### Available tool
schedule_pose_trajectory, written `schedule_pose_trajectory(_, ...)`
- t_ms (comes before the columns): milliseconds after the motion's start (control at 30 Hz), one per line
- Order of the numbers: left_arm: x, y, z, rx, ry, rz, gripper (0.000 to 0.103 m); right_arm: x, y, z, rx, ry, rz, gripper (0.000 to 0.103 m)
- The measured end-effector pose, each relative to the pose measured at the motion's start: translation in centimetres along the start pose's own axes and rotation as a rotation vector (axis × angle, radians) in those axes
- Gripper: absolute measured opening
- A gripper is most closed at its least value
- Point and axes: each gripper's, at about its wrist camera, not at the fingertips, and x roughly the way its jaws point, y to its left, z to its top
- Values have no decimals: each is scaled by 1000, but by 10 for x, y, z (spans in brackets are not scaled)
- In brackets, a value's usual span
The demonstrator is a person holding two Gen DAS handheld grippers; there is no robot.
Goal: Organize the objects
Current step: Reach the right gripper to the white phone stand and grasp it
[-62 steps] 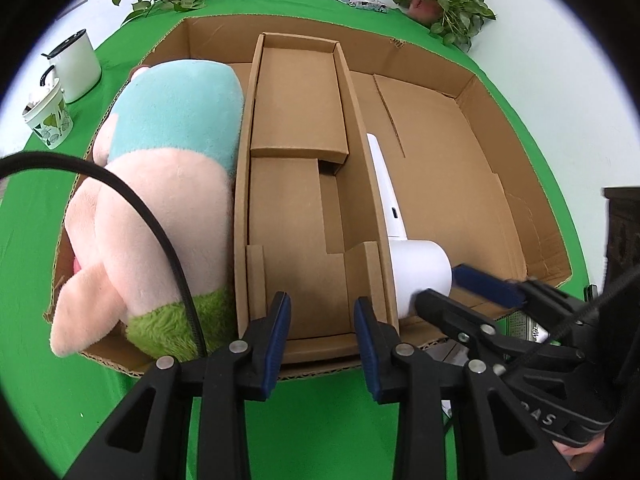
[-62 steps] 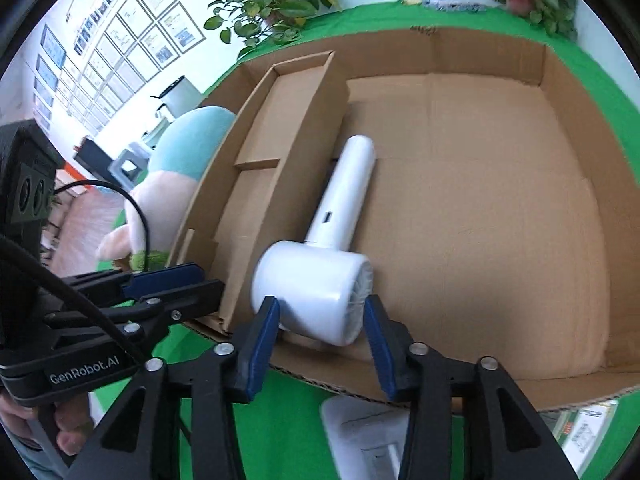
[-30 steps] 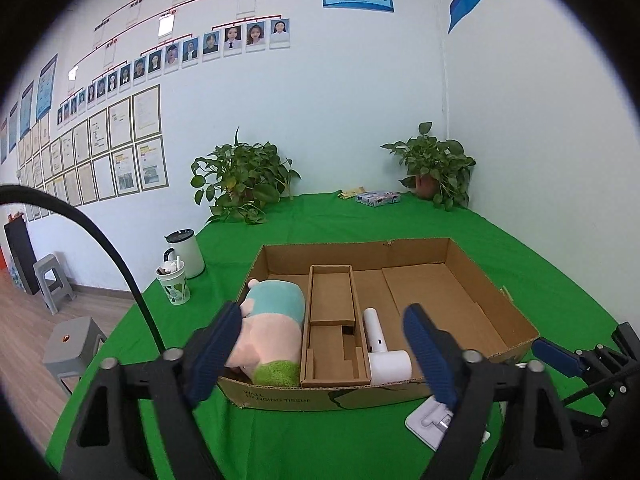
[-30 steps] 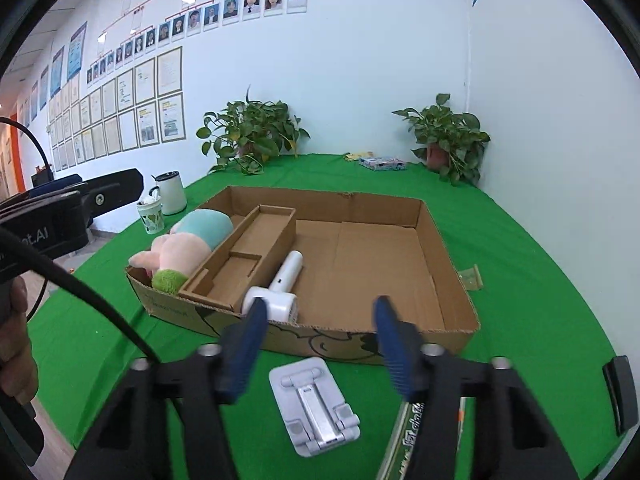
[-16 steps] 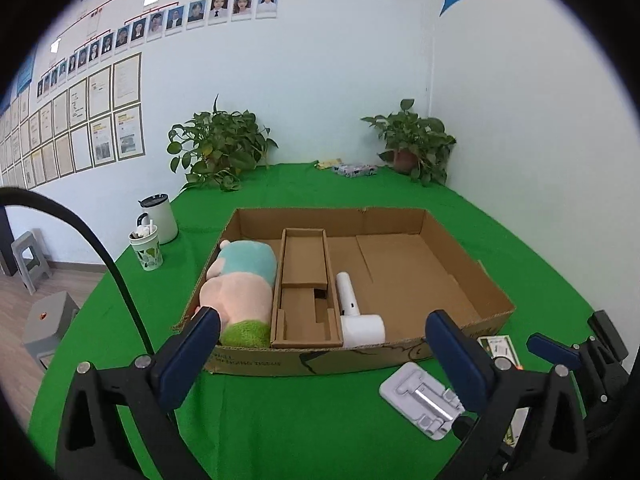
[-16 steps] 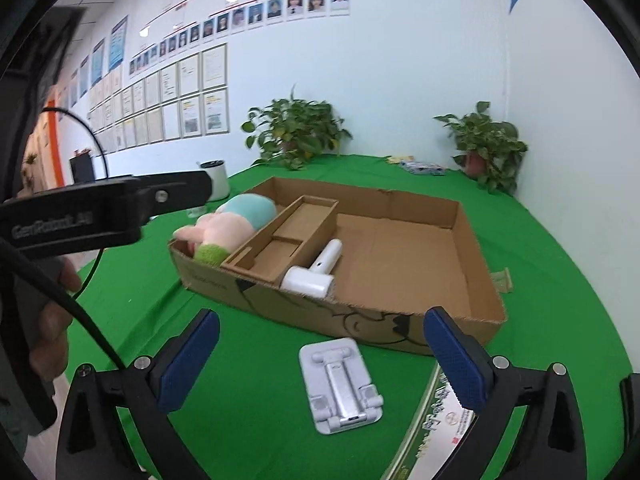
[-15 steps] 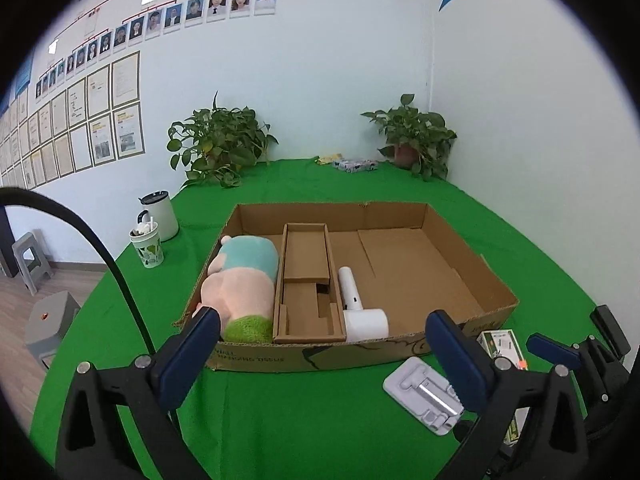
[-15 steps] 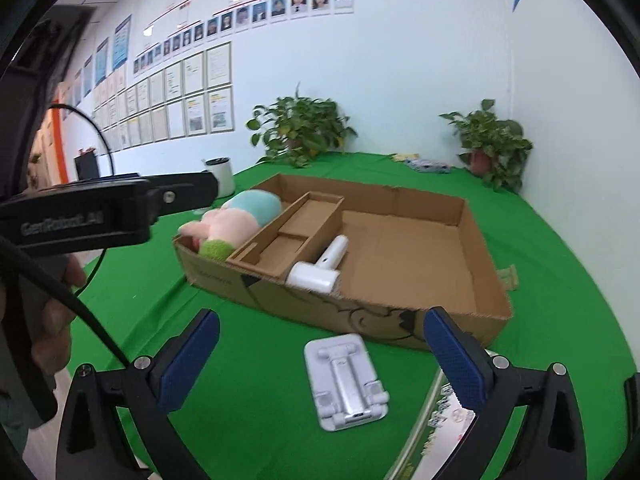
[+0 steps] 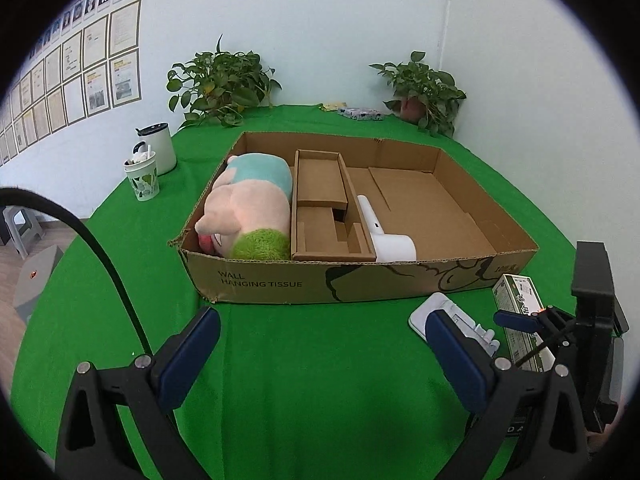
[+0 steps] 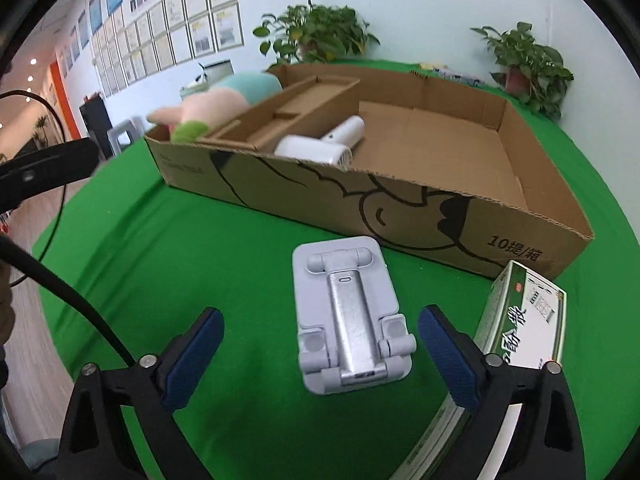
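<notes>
A flat grey plastic phone stand (image 10: 351, 316) with a metal centre bar lay on the green felt table (image 10: 200, 260), just before the cardboard box (image 10: 400, 216). The right gripper (image 10: 320, 356) straddled it, jaws wide, slightly narrowing, touching nothing; the left gripper (image 9: 320, 356) gaped empty.

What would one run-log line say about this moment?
right tool: open, above grey folding phone stand | left tool: open, empty | white hair dryer: in cardboard box

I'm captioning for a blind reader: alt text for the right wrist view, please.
The open right gripper hovers over a folded grey phone stand on green cloth, a green-and-white carton beside it. Behind, a brown cardboard box holds a white hair dryer and plush toy.
</notes>
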Motion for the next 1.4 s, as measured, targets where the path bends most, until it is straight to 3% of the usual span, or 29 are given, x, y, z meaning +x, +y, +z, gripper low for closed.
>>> schedule_pose_trajectory(167,3,5,-2,-30,15,5,102,24,1,5,-40,71,-57,69)
schedule_pose_trajectory(233,4,7,-4,-33,21,6,102,20,7,3,-77,69,-67,43)
schedule_pose_trajectory(367,7,8,-9,-44,48,-15,102,16,22,-5,-119,75,-42,42)
schedule_pose_trajectory(500,12,8,-13,-44,79,-68,102,-3,38,-17,-96,56,112,43)
schedule_pose_trajectory(567,15,7,-15,-55,101,-99,102,-15,44,-18,-86,17,122,74)
schedule_pose_trajectory(600,19,8,-15,-66,119,-108,102,-21,43,-18,-69,-13,120,103)
schedule_pose_trajectory(667,28,6,-17,-77,162,-109,102,-26,40,-18,-44,-45,126,102)
schedule_pose_trajectory(733,37,5,-20,-97,203,-140,102,-19,39,-18,-36,-6,121,102)
schedule_pose_trajectory(967,69,10,-31,-264,358,-342,101,0,48,-29,-54,49,36,99)
schedule_pose_trajectory(1133,72,5,-38,-284,394,-409,100,4,50,-36,-51,78,-2,65)
schedule_pose_trajectory(1267,72,-1,-44,-280,424,-456,94,-2,53,-43,-34,71,-5,65)
schedule_pose_trajectory(1400,68,-8,-53,-279,447,-472,91,-12,53,-52,52,75,86,65)
